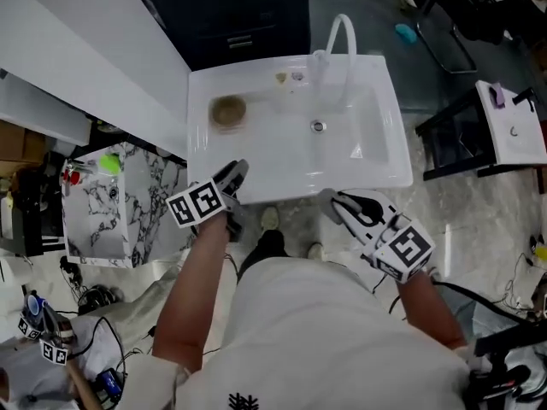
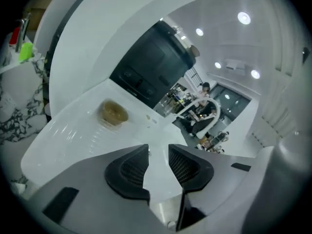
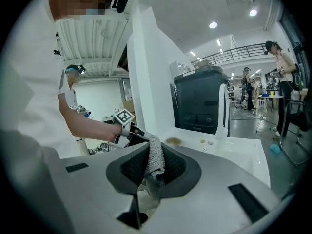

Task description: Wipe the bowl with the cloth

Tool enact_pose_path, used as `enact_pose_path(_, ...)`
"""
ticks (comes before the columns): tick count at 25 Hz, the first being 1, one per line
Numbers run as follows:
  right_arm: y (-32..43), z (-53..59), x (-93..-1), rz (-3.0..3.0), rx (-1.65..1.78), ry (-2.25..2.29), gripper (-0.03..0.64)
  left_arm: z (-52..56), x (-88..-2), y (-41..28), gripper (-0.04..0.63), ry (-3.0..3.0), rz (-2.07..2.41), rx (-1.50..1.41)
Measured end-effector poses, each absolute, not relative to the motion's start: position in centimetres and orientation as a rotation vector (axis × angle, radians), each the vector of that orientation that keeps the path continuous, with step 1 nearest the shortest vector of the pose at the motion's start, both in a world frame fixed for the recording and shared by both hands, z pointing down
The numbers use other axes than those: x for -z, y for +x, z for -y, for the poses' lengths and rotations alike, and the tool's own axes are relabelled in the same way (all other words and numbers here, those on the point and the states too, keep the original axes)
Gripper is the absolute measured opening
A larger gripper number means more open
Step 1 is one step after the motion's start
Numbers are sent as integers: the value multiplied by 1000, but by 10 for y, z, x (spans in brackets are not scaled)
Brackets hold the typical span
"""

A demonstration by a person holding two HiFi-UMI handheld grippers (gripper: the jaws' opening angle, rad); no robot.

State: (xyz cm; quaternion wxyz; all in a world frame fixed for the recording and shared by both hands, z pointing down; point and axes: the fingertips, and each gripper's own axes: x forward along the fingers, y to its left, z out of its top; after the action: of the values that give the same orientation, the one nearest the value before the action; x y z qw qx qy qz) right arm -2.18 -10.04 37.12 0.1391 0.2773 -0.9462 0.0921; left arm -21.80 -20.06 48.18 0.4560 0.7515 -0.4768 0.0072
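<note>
Beside the white ceramic sink [image 1: 376, 173], the right gripper [image 3: 155, 156] has its jaws clamped on the grey knitted cloth [image 3: 155, 172]. The left gripper [image 2: 158, 152] has its jaws apart and empty. The small brown round bowl [image 1: 228, 111] sits untouched, so wiping seemingly hasn't begun.

Small brownish bowl [image 1: 228, 111], set upright on the sink's [image 1: 376, 174] left ledge. Grey knitted cloth [image 3: 155, 168], clamped crumpled in the right gripper [image 3: 155, 149], held off the sink's near edge.

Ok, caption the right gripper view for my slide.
Right gripper shut on the grey cloth, pointing toward the white sink where the bowl sits.
</note>
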Motion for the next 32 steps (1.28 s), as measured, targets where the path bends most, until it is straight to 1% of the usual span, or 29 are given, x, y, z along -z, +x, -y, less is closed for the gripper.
enact_pose_path(5, -32, 137, -375, 2696, -319, 923, 37, 264, -527, -250, 150, 1693, 1182, 1)
enact_pose_path(15, -46, 177, -382, 2612, -390, 1103, 37, 337, -595, -290, 166, 1450, 1225, 12)
enact_pose_path(23, -41, 188, -384, 2571, -429, 1162, 37, 354, -631, -293, 166, 1309, 1230, 9)
enact_pose_path(30, -38, 187, -388, 2549, -439, 1159, 37, 366, -636, -298, 167, 1259, 1251, 85)
enact_pose_path(32, -36, 186, -388, 2545, -441, 1160, 37, 368, -638, -303, 151, 1241, 1274, 81)
